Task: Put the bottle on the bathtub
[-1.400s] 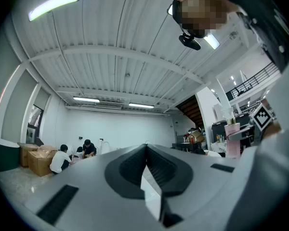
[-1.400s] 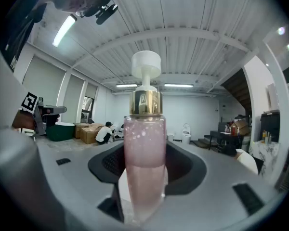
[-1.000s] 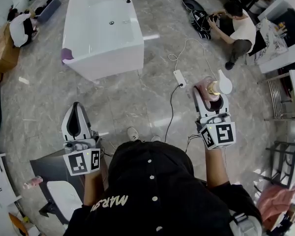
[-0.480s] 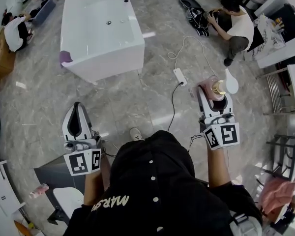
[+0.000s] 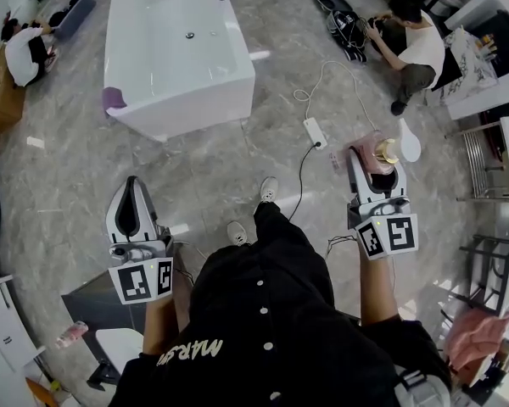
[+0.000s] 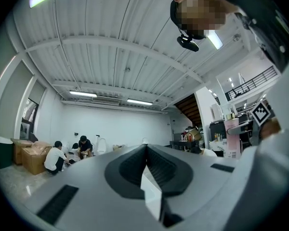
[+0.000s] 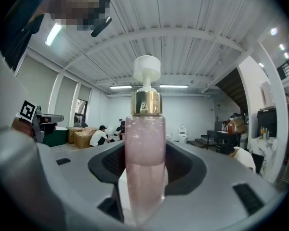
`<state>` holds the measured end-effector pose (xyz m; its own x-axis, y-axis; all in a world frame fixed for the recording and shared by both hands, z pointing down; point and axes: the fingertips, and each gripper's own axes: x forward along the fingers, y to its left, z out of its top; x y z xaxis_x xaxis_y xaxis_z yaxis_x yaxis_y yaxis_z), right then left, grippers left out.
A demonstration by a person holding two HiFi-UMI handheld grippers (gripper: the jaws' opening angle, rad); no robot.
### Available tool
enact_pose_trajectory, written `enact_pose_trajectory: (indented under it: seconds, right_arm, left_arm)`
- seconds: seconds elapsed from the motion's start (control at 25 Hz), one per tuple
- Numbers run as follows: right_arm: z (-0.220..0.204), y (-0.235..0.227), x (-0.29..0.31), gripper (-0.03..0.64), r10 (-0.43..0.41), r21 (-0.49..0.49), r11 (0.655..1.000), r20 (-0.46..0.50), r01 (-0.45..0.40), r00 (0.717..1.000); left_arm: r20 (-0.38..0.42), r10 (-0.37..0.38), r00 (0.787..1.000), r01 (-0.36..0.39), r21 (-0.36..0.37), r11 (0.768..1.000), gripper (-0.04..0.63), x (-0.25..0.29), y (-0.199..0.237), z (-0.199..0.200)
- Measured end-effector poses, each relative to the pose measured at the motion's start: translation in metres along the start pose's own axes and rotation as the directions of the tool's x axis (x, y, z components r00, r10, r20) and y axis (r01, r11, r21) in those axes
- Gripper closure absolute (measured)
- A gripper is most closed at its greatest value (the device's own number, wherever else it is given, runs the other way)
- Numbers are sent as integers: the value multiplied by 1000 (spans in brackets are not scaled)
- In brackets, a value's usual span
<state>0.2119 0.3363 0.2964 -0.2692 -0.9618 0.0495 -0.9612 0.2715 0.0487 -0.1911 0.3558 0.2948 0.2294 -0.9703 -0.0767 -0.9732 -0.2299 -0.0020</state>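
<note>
- While the bottle (image 7: 144, 148) stands upright in the right gripper (image 7: 144, 189), pink, with a gold collar and a white pump on top, it hangs off the floor at about 2 o'clock. The bathtub (image 5: 182, 100) is well apart at 11 o'clock.
- Right jaws are closed on the bottle's lower body. The left gripper (image 6: 145, 160) has its jaws pressed together with nothing between them.
- Risk: the grip sits low on a tall, smooth bottle. A swing of the arm on the walk over could tilt it or let it slide in the jaws.
- Risk: a corded power strip (image 5: 313, 132) lies on the floor at 12 to 1 o'clock, towards the tub. A foot could catch it.
- Risk: the tub's rim looks narrow and glossy. Set off-centre, the bottle could topple into the basin or onto the floor.
- Count: one bottle, one bathtub, two grippers, one power strip, one purple thing (image 5: 113, 98) on the tub's near corner.
- One crouched person (image 5: 416, 49) at 1 o'clock and one seated person (image 5: 24, 51) at 10 o'clock. Others at the top edge are too small to count.
</note>
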Motion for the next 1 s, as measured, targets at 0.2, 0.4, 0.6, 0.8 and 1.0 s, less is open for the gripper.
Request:
enact_pose_trajectory:
  seconds: [0.2, 0.4, 0.6, 0.8, 1.0]
  right_arm:
    - [-4, -18, 40, 394, 13, -2, 1000, 7, -13, 1000]
    - [-1, -40, 86, 394, 44, -24, 999, 11, -44, 999]
    - [0, -63, 127, 394, 71, -20, 997, 15, -70, 997]
    - [-3, -88, 168, 394, 97, -14, 995, 11, -97, 995]
    - [-8, -108, 201, 394, 128, -6, 992, 8, -128, 992]
  left_arm:
    - [-1, 26, 1000, -26, 2, 1000, 584, 33, 2, -3]
    - [9, 49, 999, -49, 11, 999, 584, 77, -2, 0]
    - [11, 69, 998, -69, 15, 998, 584, 117, -9, -1]
    - [-1, 102, 995, -101, 22, 995, 584, 152, -14, -5]
    - [-2, 139, 990, -139, 31, 990, 584, 179, -23, -5]
